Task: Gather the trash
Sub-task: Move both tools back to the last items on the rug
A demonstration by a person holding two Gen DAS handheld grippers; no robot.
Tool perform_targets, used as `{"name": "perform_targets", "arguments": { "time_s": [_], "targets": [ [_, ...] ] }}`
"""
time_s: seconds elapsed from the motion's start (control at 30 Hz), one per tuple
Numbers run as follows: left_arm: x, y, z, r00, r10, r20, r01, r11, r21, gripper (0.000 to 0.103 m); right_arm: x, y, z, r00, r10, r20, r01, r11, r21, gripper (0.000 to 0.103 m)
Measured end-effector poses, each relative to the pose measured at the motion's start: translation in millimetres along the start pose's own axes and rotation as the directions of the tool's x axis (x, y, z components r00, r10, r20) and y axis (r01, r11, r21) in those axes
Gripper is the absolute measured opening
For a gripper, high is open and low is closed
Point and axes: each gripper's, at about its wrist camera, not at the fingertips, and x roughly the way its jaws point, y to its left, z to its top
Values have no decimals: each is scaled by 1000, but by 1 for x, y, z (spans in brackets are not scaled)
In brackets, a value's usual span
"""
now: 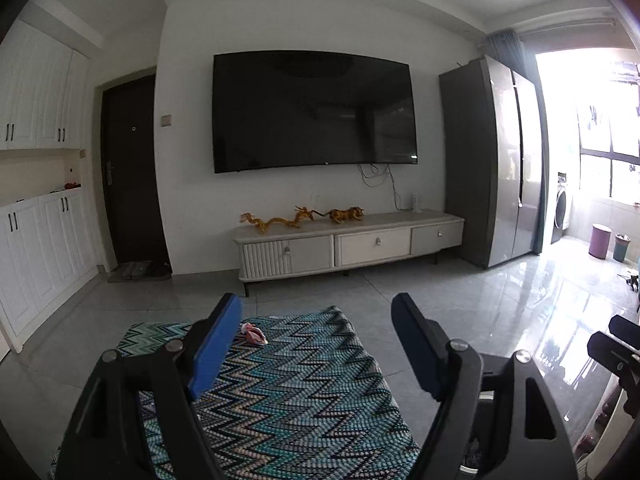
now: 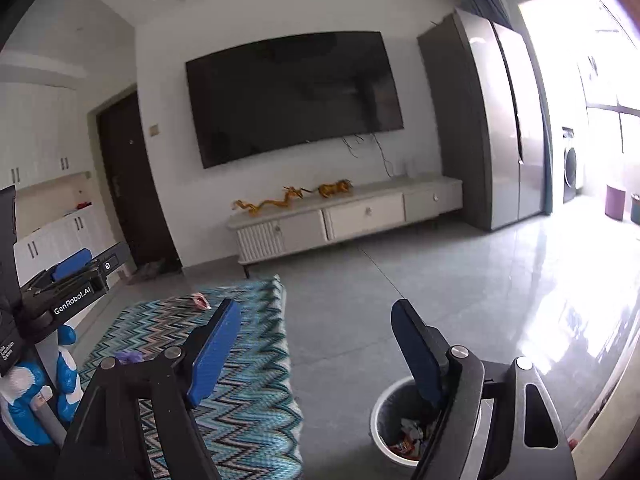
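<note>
A pink crumpled wrapper lies on the far part of a zigzag blue rug; it also shows in the right wrist view. A small purple scrap lies on the rug's near left. My left gripper is open and empty, held above the rug, the wrapper just past its left finger. My right gripper is open and empty, above the floor beside the rug. A white-rimmed trash bin with wrappers inside stands under its right finger.
A white TV cabinet stands against the far wall under a TV. A grey fridge is at right. White cupboards line the left wall. Two small bins stand on the bright balcony. Grey tile floor surrounds the rug.
</note>
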Motion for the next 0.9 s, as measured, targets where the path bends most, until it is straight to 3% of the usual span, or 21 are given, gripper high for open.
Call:
{"name": "perform_targets", "arguments": {
  "time_s": [0.3, 0.5, 0.73, 0.9],
  "targets": [
    [-63, 71, 3, 992, 83, 100, -73, 992, -99, 76, -25, 69, 12, 993, 104, 49, -97, 988, -122, 77],
    [-84, 107, -1, 984, 127, 125, -110, 984, -140, 77, -30, 107, 15, 984, 165, 60, -151, 971, -186, 77],
    [-81, 141, -9, 979, 174, 107, -153, 971, -181, 76, -13, 142, 18, 977, 211, 36, -197, 953, -229, 77],
    [-58, 179, -12, 979, 199, 53, -186, 963, -194, 77, 3, 157, 26, 971, 240, 11, -231, 944, -236, 77]
  ]
}}
